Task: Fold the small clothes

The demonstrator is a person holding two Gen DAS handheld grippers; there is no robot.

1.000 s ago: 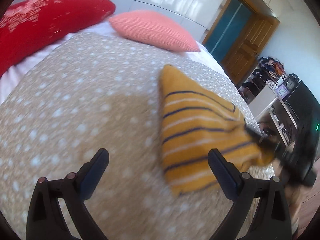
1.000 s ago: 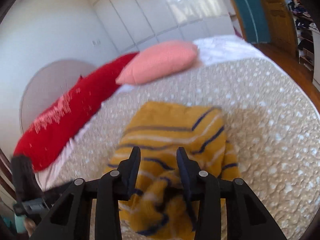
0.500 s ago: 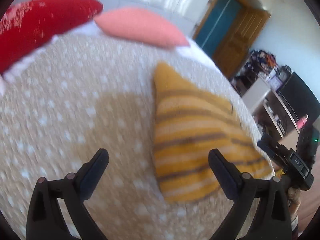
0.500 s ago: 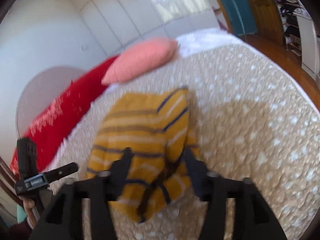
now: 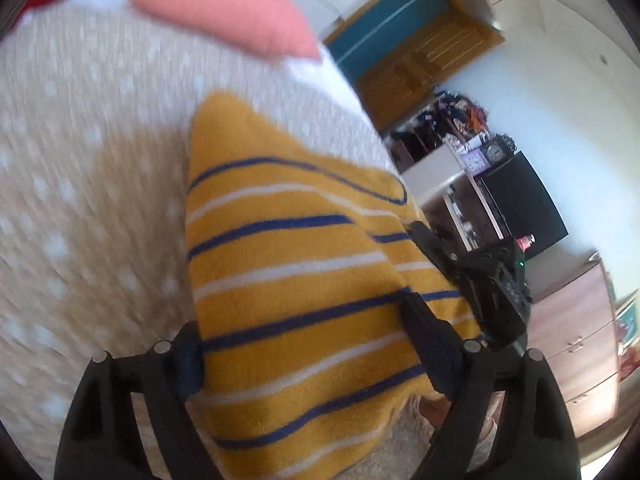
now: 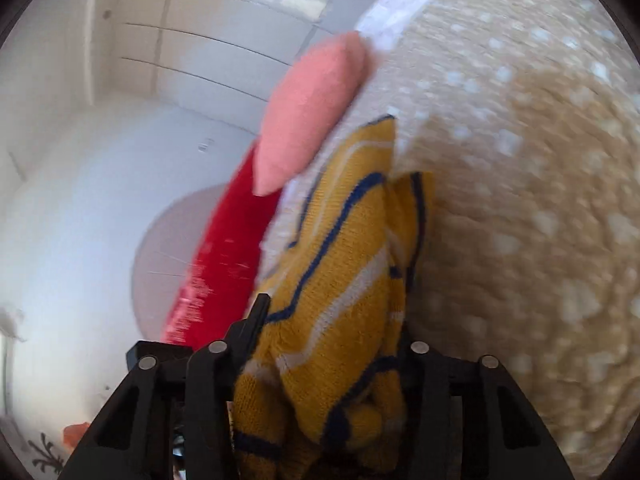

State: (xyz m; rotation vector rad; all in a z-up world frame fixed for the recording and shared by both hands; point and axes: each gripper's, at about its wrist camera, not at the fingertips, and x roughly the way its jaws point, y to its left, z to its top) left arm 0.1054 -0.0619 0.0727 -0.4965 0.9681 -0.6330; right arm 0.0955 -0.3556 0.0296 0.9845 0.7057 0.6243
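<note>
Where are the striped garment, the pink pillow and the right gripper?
striped garment [image 5: 288,280]: left wrist view, middle of top fold.
pink pillow [image 5: 216,4]: left wrist view, centre.
right gripper [image 6: 332,364]: right wrist view, between the fingertips.

The striped garment [image 6: 340,320] hides the right gripper's [image 6: 320,364] jaws; its lower end runs off the frame. The bedspread [image 5: 80,200] is motion-blurred.

No text, label or brand reads clearly in either view. The two clocks [image 5: 486,156] on the far shelf at right have dials too small and blurred to make out numbers.
</note>
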